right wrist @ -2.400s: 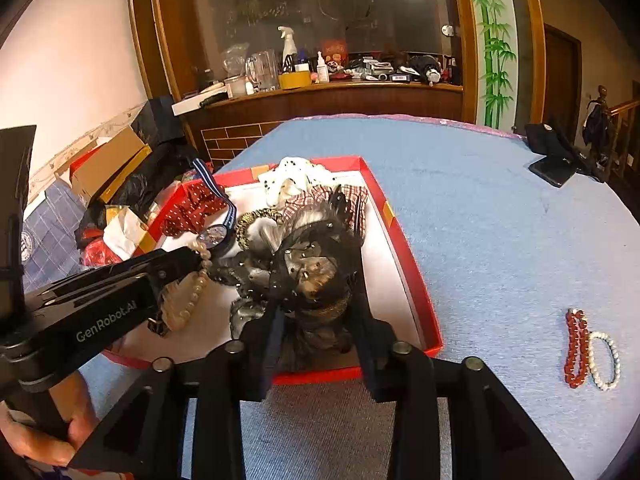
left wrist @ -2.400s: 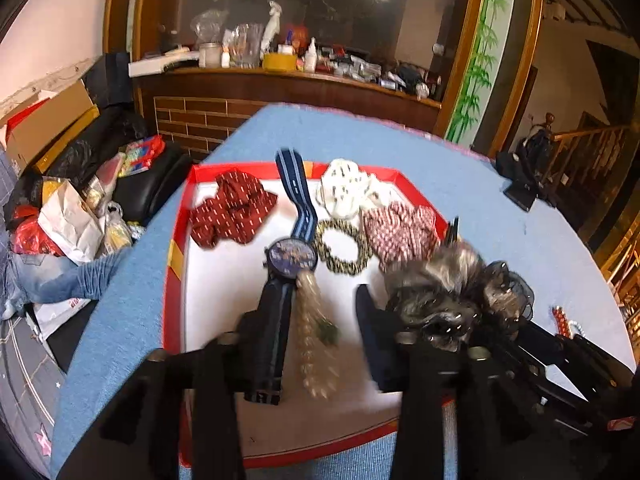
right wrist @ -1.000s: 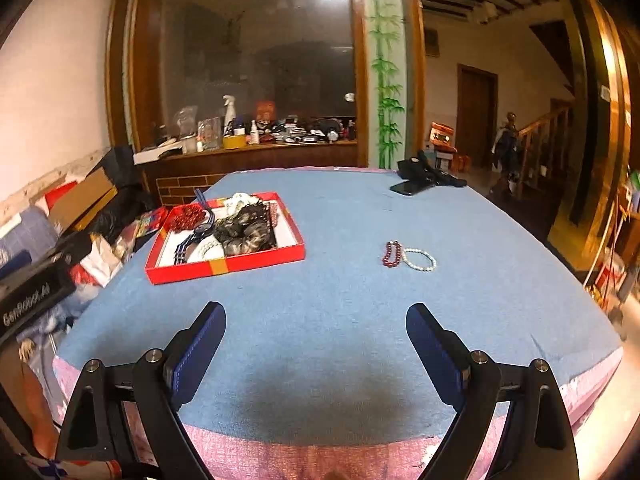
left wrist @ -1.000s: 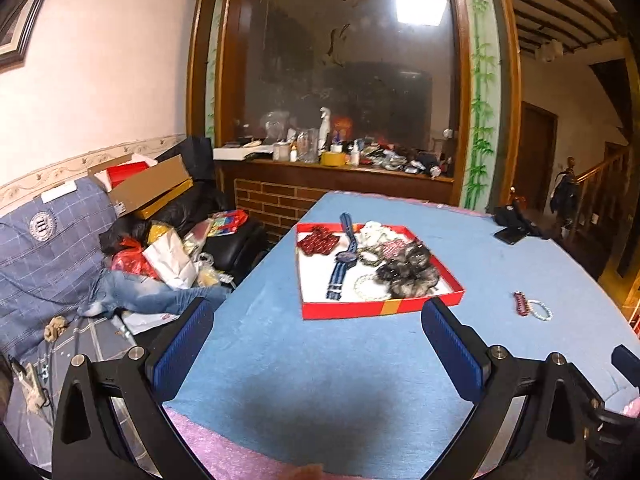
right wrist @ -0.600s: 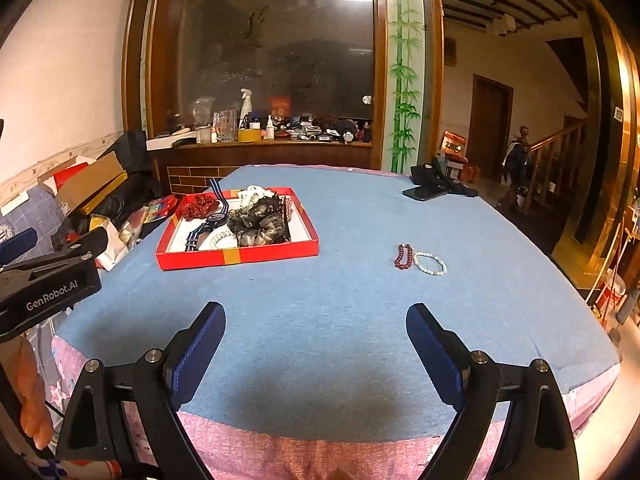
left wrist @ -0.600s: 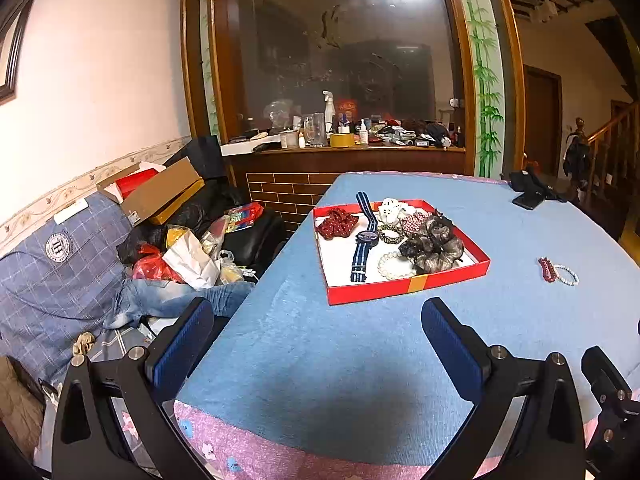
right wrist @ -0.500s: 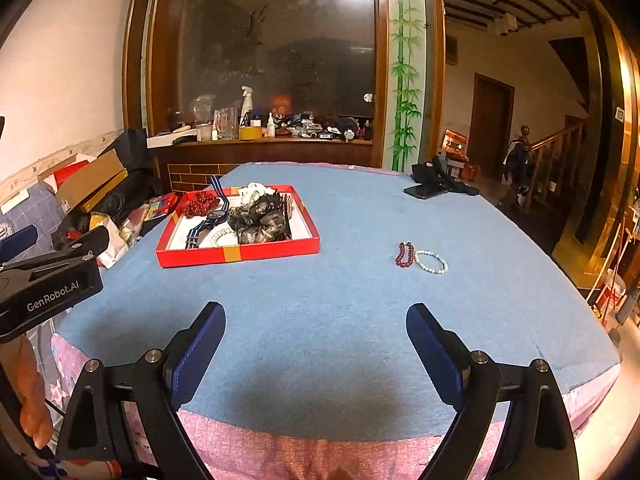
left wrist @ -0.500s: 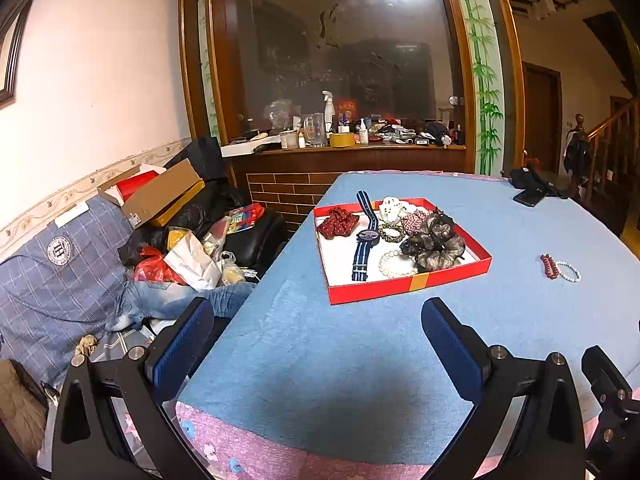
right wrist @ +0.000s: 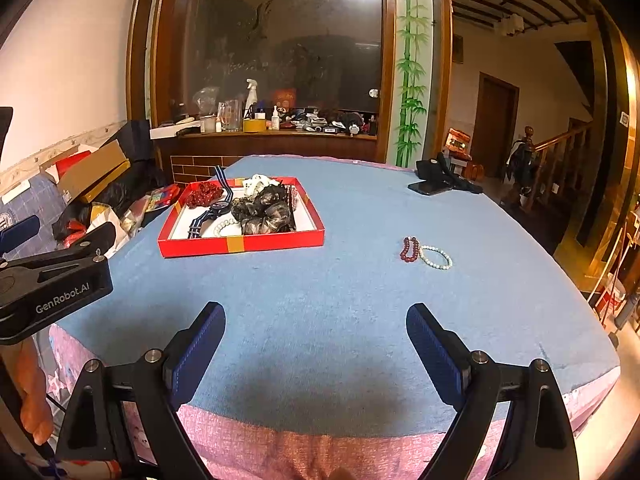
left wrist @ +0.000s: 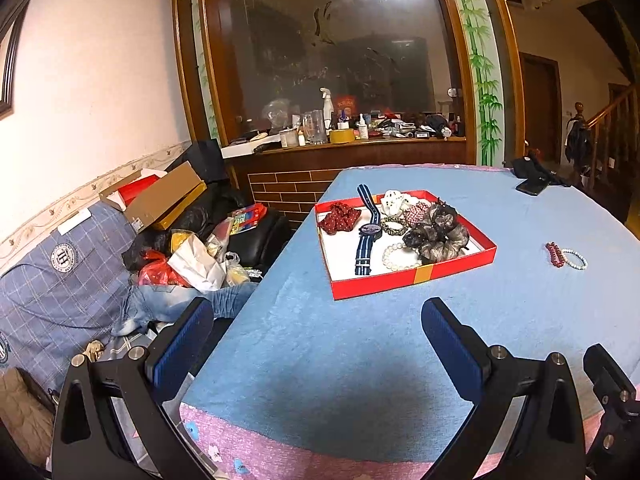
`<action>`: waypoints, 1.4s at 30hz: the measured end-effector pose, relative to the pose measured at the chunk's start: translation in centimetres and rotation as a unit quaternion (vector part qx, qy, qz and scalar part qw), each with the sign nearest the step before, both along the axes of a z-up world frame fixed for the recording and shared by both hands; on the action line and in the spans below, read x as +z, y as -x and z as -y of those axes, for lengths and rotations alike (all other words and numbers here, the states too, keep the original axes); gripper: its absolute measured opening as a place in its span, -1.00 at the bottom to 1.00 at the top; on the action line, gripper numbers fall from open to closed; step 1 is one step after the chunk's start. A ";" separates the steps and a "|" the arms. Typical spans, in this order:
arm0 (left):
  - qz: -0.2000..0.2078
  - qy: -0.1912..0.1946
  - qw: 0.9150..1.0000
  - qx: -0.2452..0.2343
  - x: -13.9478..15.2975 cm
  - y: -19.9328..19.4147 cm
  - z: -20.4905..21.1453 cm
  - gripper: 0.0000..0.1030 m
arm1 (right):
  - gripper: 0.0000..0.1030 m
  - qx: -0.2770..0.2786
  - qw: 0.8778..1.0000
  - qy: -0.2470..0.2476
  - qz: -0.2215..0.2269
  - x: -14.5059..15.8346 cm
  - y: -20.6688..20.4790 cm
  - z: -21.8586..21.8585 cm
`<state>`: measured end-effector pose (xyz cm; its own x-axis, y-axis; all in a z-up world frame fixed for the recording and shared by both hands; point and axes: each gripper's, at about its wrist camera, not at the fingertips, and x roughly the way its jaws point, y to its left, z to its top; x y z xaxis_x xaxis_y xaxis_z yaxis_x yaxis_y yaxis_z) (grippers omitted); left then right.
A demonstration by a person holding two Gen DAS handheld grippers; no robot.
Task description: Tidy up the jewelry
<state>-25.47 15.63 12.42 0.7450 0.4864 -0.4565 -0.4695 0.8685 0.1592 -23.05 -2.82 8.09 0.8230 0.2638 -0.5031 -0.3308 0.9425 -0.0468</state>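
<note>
A red tray (left wrist: 414, 276) (right wrist: 240, 245) sits on the blue tablecloth. It holds a striped watch (left wrist: 366, 242), a pearl bracelet (left wrist: 394, 257), a red scrunchie (left wrist: 340, 220) and dark grey scrunchies (left wrist: 438, 236) (right wrist: 264, 212). Outside the tray, to its right, lie a red bead bracelet (right wrist: 410, 249) (left wrist: 554, 254) and a pale bead bracelet (right wrist: 436, 257) (left wrist: 574, 259). My left gripper (left wrist: 318, 328) and my right gripper (right wrist: 316, 330) both stand open and empty over the table's near edge, well back from the tray.
A phone on a dark pouch (right wrist: 434, 186) lies at the table's far right. Left of the table is a sofa piled with bags, boxes and jeans (left wrist: 160, 240). A cluttered wooden counter (right wrist: 276, 128) stands behind. A stair rail (right wrist: 560, 168) is at the right.
Both grippers let go in the tray, opened wide and pulled far back to the table's near edge. The dark scrunchie now rests in the tray. Little has moved in the last half second.
</note>
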 end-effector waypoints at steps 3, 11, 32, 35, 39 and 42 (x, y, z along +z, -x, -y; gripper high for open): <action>-0.001 0.001 1.000 0.001 -0.2 0.0 -0.2 1.00 | 0.84 0.002 1.000 0.003 -0.001 -0.2 0.0 -0.2; -0.006 0.005 1.000 0.002 -0.5 -0.1 -0.6 1.00 | 0.84 0.005 1.000 0.008 -0.002 -0.4 -0.1 -0.5; -0.007 0.003 1.000 0.005 -0.6 -0.2 -0.7 1.00 | 0.84 0.006 1.000 0.010 -0.009 -0.8 -0.1 -0.7; -0.007 0.003 1.000 0.004 -0.6 -0.2 -0.7 1.00 | 0.84 0.006 1.000 0.011 -0.010 -0.8 -0.1 -0.8; -0.007 0.003 1.000 0.005 -0.7 -0.2 -0.7 1.00 | 0.84 0.006 1.000 0.012 -0.013 -0.9 -0.2 -0.8; -0.009 0.003 1.000 0.006 -1.1 0.0 -0.8 1.00 | 0.84 0.006 1.000 0.012 -0.015 -1.0 -0.3 -0.7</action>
<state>-25.43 16.48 11.37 0.7310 0.4931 -0.4717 -0.4774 0.8635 0.1628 -22.74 -2.08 7.10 0.8037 0.2613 -0.5346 -0.3441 0.9371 -0.0593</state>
